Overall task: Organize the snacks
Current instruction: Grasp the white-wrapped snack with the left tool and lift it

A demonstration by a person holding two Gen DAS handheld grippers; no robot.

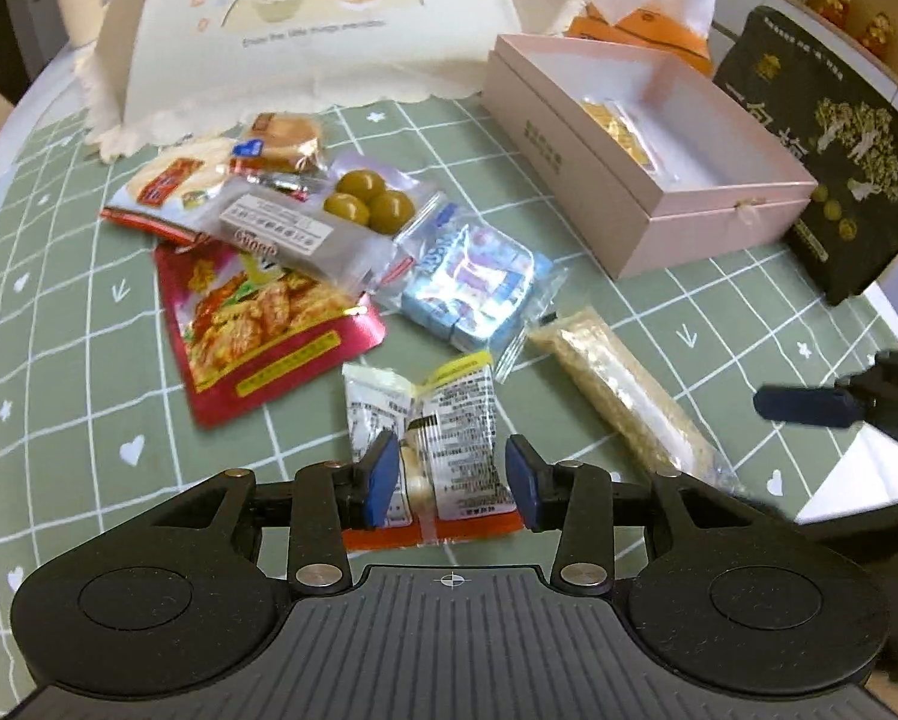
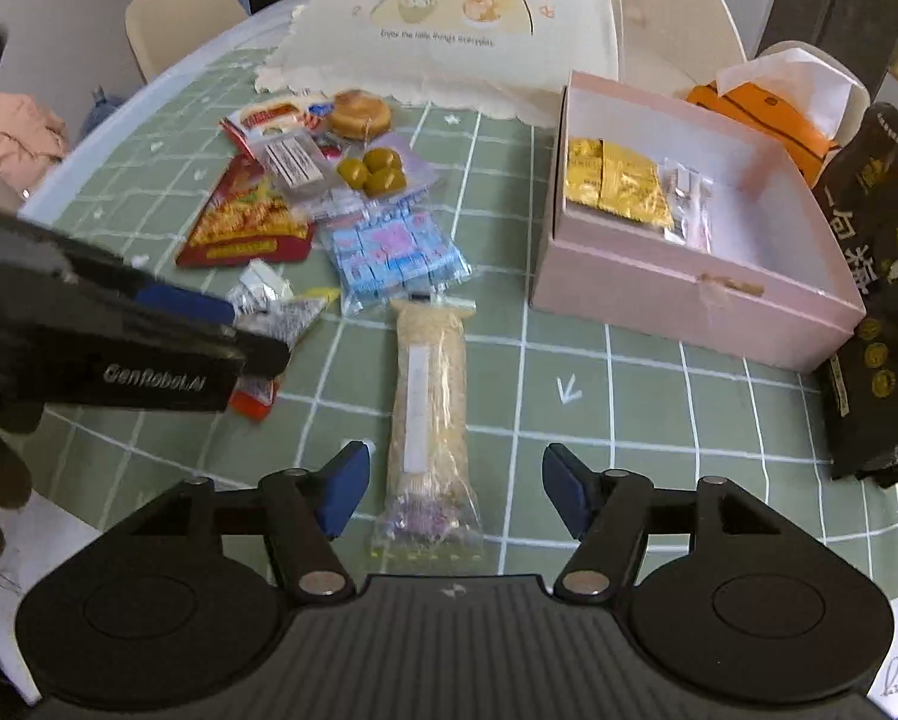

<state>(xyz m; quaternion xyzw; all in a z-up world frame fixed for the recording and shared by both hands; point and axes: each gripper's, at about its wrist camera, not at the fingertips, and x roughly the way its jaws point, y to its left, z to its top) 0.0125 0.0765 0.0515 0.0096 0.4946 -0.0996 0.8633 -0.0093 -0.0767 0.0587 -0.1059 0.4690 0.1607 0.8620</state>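
My left gripper (image 1: 452,483) is open, its pads on either side of a white printed snack packet (image 1: 443,420) that lies on the green checked tablecloth. The packet also shows in the right wrist view (image 2: 287,312), under the left gripper (image 2: 221,324). My right gripper (image 2: 455,489) is open and straddles a long beige rice bar (image 2: 428,396) without touching it. The bar also shows in the left wrist view (image 1: 623,390). An open pink box (image 2: 689,294) holds gold packets (image 2: 617,180) and a clear packet (image 2: 686,204).
A pile of snacks lies at the left: a red pouch (image 1: 263,324), a blue candy pack (image 1: 473,282), green balls (image 1: 368,201), a bun (image 1: 284,135). A black bag (image 2: 887,276), an orange tissue box (image 2: 767,102) and a cream food cover (image 2: 449,18) stand behind.
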